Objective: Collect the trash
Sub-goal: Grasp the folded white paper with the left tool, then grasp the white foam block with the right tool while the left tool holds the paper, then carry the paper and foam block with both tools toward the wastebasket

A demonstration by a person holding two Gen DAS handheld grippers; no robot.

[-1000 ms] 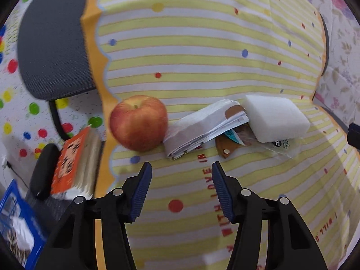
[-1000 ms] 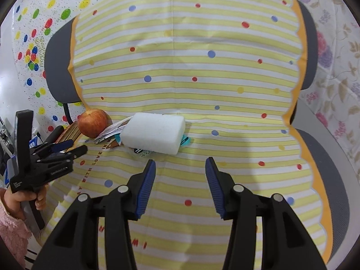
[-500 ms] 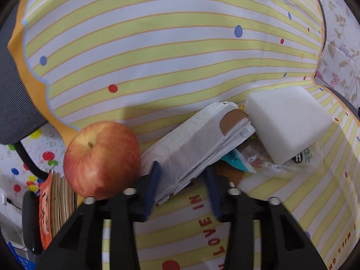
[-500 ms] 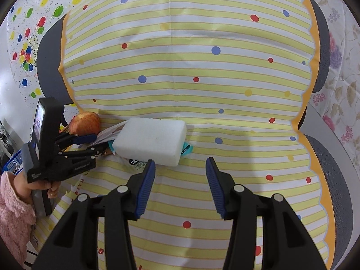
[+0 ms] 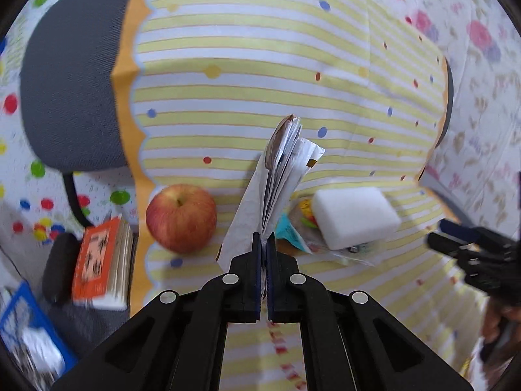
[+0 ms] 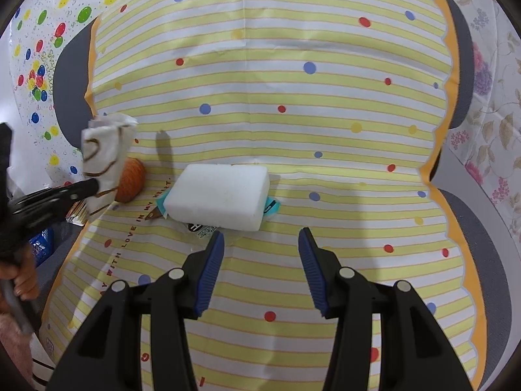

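Note:
My left gripper (image 5: 263,244) is shut on a folded white paper bag (image 5: 280,176) with brown print, and holds it up above the striped cloth. In the right wrist view that bag (image 6: 105,159) hangs from the left gripper (image 6: 92,185) at the left edge. A red apple (image 5: 181,218) sits on the cloth left of the bag. A white sponge block (image 5: 353,216) lies to the right on flat wrappers (image 5: 289,233). My right gripper (image 6: 260,260) stands open just short of the sponge block (image 6: 218,197), with nothing between its fingers.
The yellow striped cloth (image 6: 293,81) covers a table set among grey chair seats (image 5: 68,84). An orange book (image 5: 97,260) and a blue box (image 5: 26,332) lie low at the left. The apple (image 6: 132,184) sits near the cloth's left border.
My left gripper went in over the paper bag, shut on it and lifted it off the cloth, so the bag now stands upright. The right gripper has stayed open near the sponge.

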